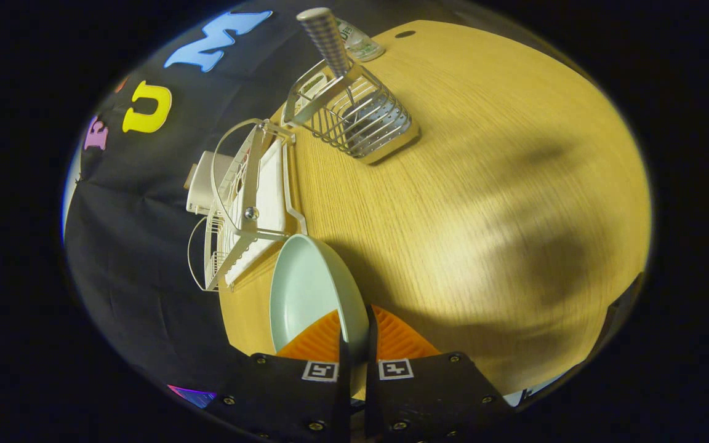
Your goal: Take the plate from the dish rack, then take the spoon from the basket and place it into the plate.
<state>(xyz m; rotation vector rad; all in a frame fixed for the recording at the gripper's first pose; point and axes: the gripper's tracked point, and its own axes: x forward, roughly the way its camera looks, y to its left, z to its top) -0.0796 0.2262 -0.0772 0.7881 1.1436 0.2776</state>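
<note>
- Wooden table (pixel 484 184) carries everything.
- White dish rack (pixel 250 203) stands at the table's edge by the booth wall.
- Wire basket (pixel 354 117) sits farther along that edge, a checkered spoon (pixel 325 37) handle standing up out of it.
- Pale green plate (pixel 311 295) is held on edge, just beside the rack.
- Gripper (pixel 354 344) is clenched nearly closed, both fingers pinching the plate's rim.
</note>
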